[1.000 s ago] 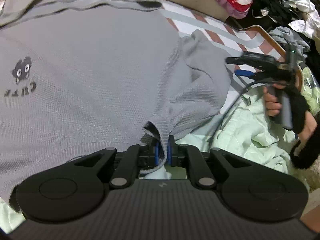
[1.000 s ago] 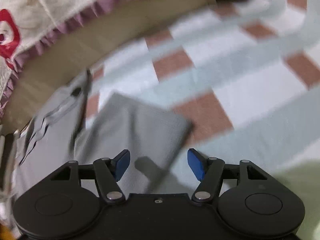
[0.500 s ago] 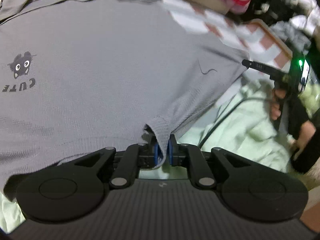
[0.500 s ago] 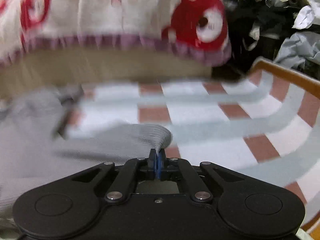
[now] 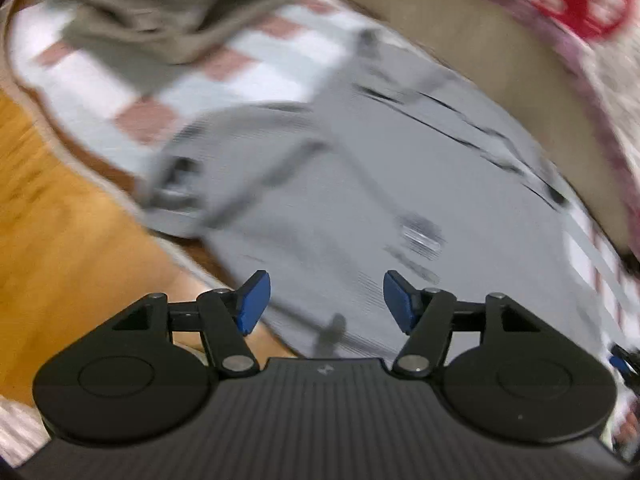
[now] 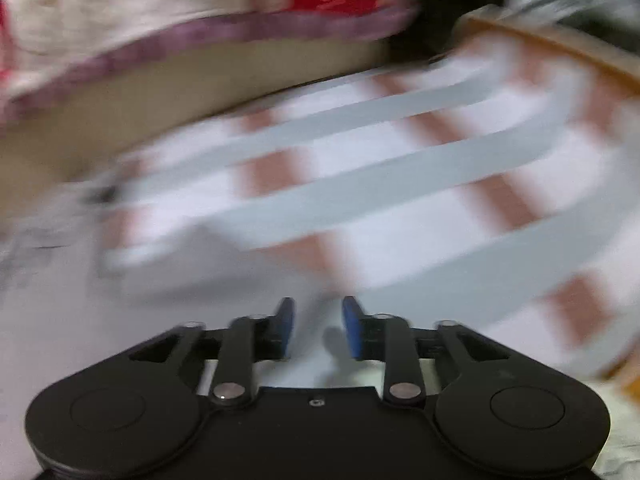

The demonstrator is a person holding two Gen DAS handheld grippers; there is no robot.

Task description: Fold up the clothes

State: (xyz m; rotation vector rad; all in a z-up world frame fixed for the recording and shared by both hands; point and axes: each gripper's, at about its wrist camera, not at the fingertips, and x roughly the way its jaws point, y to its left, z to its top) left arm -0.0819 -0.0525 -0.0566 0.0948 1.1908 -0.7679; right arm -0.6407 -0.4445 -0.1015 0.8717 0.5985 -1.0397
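Jaws on both our grippers had just been opening, and nothing sat between either pair. A second earlier our left gripper (image 5: 326, 302) was clamped on a pinch of the grey shirt (image 5: 400, 200) at its lower edge; half a second back it still was, and so was the right gripper (image 6: 318, 328), shut on a grey corner. Now the left view showed the blue pads (image 5: 254, 302) standing well apart over bare grey cloth, with the shirt spread through the middle and right of that frame on the checked sheet (image 5: 100, 76). In the right view the pads stood a little apart above pale blurred cloth at the bottom of the frame, and the checked sheet filled the middle.

We judged that a fold stroke had ended: both corners were let go and the shirt was laid down. The left view had swung hard, so a beige garment (image 5: 160, 12) now lay in its upper left and a wooden floor (image 5: 52, 216) at its left edge, with a red-printed cushion (image 5: 580, 12) in the upper right. The next fold probably called for fresh grips on the shirt's edge.

As for writing, the word CUTE under a small cartoon face read clearly on the shirt a second earlier. Now only blurred dark marks showed on the cloth, and we could read nothing.
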